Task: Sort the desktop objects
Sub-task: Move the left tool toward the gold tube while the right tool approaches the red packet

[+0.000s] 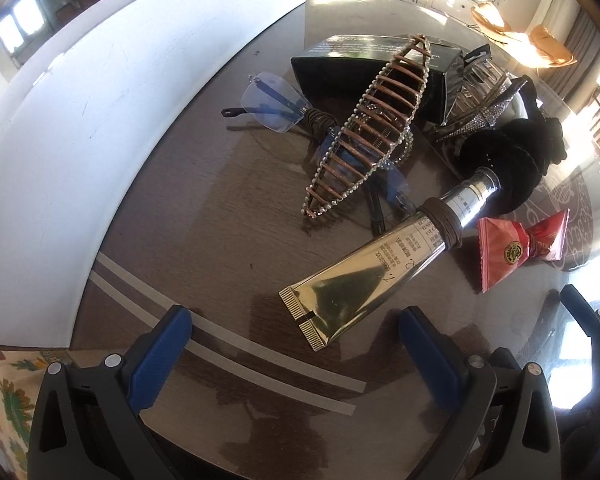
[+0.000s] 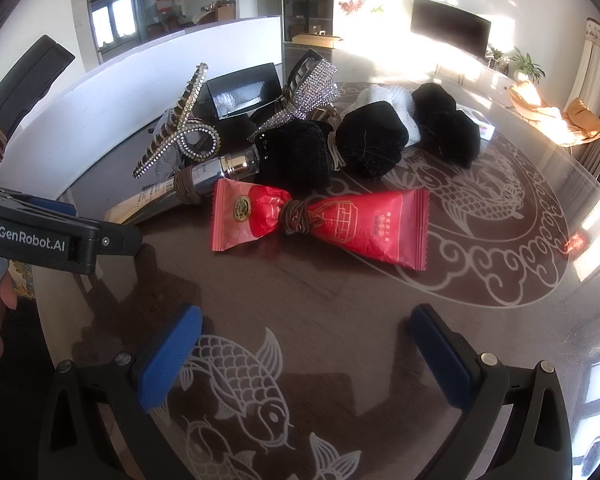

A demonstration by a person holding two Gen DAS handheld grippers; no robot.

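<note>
A gold cream tube with a brown hair tie around its neck lies on the dark table, just ahead of my open, empty left gripper. Behind it stand a rhinestone claw clip, rimless glasses, a black box and black socks. A red snack packet pinched by a hair tie lies ahead of my open, empty right gripper. The tube, the claw clip, a glittery clip and black socks lie behind the packet.
A white board stands along the table's left side. The left gripper's body shows at the left of the right wrist view. The table top has white fish and dragon patterns. A white sock lies among the black ones.
</note>
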